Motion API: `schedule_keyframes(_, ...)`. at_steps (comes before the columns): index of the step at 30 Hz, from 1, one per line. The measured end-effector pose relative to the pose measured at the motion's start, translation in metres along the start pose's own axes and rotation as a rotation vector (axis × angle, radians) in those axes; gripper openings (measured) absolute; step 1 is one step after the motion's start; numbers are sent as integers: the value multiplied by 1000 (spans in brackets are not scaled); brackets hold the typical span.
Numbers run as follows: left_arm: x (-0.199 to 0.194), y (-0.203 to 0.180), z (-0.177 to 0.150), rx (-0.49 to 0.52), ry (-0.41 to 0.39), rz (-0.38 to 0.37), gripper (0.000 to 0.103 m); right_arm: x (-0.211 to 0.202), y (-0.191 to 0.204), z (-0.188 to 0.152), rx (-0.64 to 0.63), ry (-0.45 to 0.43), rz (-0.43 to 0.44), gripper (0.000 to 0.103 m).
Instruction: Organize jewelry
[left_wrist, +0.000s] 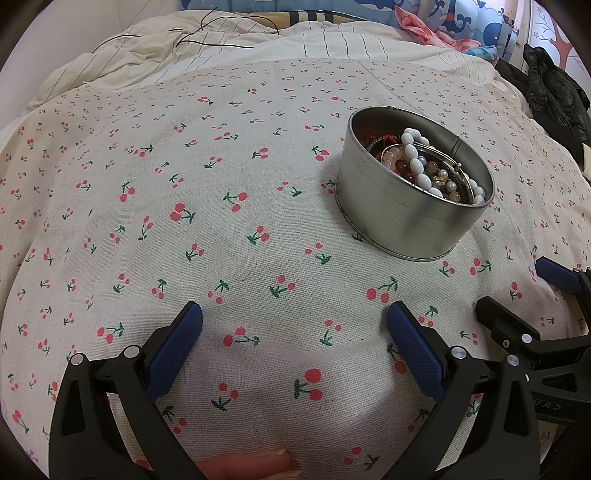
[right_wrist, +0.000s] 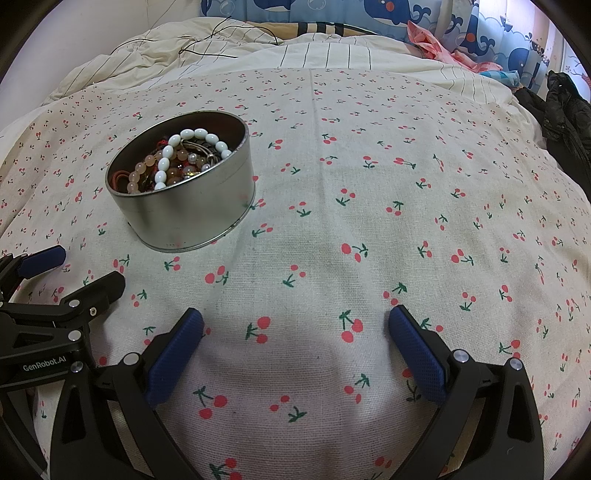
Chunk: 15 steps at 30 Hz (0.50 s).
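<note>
Jewelry tin (left_wrist: 413, 214) ahead, right of the gaping left tool (left_wrist: 295, 332)

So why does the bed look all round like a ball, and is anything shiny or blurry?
Left wrist view: the fisheye lens bends the cherry cloth into a dome, with dark corners; the tin shows soft glare. Right wrist view: same bulge, the tin and beads are sharp, and a grey shadow lies between the right gripper fingers.
</note>
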<state>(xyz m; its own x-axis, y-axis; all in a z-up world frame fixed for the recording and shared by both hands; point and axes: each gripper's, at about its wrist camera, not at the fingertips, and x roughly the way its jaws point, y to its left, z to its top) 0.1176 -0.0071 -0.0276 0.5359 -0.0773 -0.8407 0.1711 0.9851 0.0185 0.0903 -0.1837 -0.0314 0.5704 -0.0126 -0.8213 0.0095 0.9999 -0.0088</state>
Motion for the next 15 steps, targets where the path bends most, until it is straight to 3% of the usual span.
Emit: schedule_keyframes(15, 0, 0, 0, 1, 0, 1, 96, 0, -1, 0, 2, -1, 3, 96)
